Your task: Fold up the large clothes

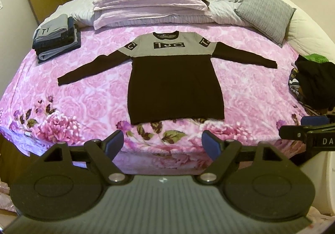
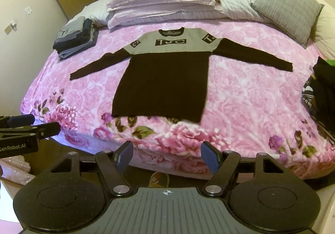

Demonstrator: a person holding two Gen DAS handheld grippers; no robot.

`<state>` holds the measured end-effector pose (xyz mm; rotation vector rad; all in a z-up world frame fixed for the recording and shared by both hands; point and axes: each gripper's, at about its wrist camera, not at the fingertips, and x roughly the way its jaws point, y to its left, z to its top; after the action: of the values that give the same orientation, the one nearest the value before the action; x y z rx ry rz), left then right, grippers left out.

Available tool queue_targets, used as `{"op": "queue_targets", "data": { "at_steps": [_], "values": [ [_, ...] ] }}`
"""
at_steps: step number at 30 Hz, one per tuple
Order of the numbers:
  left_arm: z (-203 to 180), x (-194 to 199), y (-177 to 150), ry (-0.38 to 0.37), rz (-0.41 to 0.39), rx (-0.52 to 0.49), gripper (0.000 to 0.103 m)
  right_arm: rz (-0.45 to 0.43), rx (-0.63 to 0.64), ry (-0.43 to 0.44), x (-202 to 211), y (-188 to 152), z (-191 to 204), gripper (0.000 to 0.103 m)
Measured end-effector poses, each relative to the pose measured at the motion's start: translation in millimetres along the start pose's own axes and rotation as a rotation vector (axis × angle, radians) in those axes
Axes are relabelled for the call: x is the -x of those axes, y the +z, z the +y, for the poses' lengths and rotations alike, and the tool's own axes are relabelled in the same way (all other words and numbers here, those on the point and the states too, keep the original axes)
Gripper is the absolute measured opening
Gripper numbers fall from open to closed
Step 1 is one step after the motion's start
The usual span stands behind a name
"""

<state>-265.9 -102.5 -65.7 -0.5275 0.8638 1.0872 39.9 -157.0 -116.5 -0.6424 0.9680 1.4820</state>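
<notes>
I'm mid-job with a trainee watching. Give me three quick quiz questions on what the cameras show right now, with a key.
1. True or false: the sweater lies flat with both sleeves spread out.
2. Where is the folded stack? A) on the sweater B) at the bed's far left corner C) on the floor
3. Fill in: the jaws of the left gripper and right gripper are both ____.

Key: 1 true; 2 B; 3 open. Both hang short of the hem, gripping nothing.
</notes>
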Motion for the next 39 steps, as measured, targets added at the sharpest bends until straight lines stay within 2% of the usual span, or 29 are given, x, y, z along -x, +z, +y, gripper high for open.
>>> {"op": "queue_targets", "data": {
  "at_steps": [14, 20, 24, 31, 34, 39],
  "values": [
    [-4.2, -17.4, 24.4, -0.004, -0.006, -0.011, 0.084, -0.008, -0.005, 0.011, -11.0, 19.5, -9.7, 0.068],
    [5.8, -47.8, 53.3, -0.012, 0.003, -0.009, 0.085, 0.003, -0.008, 0.005, -34.4, 48.5, -12.7, 0.068],
    [19.3, -76.3, 81.8, -0.030, 0.012, -0.011, 0.085, 0.015, -0.019, -0.005, -60.7, 80.3, -11.5, 0.068],
    [76.0, -136.4, 145.8, -0.089, 0.034, 0.043, 0.085, 0.019, -0.094, -0.023, -111.4, 151.2, -6.3, 0.068],
    [117.6, -166.7, 169.0, -0.078, 0.034, 0.089, 0.085, -0.008, -0.129, -0.032, -134.0, 186.9, -2.3, 0.068],
    [192.3, -222.8, 186.6, -0.047, 0.056, 0.208, 0.084, -0.045, -0.215, -0.049, -172.7, 234.3, -2.7, 0.068]
  ]
}}
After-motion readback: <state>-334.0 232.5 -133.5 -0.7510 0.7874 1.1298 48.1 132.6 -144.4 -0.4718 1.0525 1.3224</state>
